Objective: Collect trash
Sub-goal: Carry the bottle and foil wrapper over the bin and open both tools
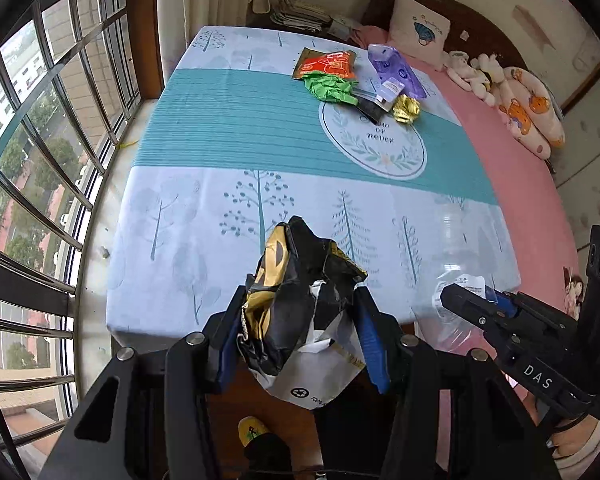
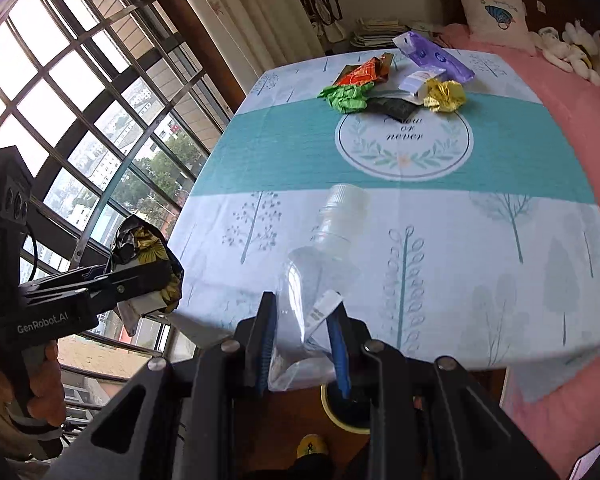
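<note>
My left gripper (image 1: 300, 300) is shut on a crumpled black, gold and white snack bag (image 1: 300, 300), held above the near edge of the table; the same bag (image 2: 148, 256) shows at the left of the right wrist view. A crushed clear plastic bottle (image 2: 320, 272) with a white cap and a loose label is pinched in my right gripper (image 2: 304, 312); this gripper and bottle (image 1: 456, 280) also appear at the right of the left wrist view. More trash lies at the far side of the table: an orange wrapper (image 1: 328, 65), green crumpled paper (image 1: 330, 88), a purple packet (image 1: 396, 70), a gold foil ball (image 1: 406, 109).
The table carries a blue and teal cloth (image 1: 240, 132) with tree prints. A barred window (image 1: 40, 140) runs along the left. A pink bed (image 1: 500, 148) with a cushion and soft toys lies to the right. A dark round bin rim (image 2: 336, 408) and a yellow slipper (image 2: 312, 446) are below.
</note>
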A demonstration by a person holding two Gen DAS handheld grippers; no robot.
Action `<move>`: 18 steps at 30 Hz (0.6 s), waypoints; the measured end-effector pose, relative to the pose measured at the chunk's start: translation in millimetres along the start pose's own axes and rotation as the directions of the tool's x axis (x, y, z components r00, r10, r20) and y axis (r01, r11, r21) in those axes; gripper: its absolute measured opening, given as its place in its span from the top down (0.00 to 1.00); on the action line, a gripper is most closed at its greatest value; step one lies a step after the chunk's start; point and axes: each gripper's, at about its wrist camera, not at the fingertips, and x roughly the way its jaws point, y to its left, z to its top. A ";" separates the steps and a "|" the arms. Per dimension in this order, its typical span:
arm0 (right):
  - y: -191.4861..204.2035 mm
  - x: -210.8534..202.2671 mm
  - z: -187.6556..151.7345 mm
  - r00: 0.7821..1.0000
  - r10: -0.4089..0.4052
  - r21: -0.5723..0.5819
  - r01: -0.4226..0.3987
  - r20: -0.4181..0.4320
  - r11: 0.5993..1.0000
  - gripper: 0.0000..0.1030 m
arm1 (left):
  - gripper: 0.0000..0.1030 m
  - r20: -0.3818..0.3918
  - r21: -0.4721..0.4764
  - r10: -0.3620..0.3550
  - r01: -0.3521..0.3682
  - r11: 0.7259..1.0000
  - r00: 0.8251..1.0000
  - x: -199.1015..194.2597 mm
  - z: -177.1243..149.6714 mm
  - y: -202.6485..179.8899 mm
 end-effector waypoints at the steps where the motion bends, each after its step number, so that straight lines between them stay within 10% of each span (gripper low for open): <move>1: 5.0 -1.1 -9.8 1.000 -0.005 0.003 0.005 -0.003 1.000 0.76 | 0.52 -0.003 0.016 0.000 0.000 1.000 1.000 -3.6 -10.7 1.4; 18: -21.9 52.1 -148.1 0.980 -0.052 0.115 0.075 -0.194 0.990 0.75 | 0.52 -0.168 0.212 -0.009 0.046 0.976 0.986 70.4 -134.1 -39.5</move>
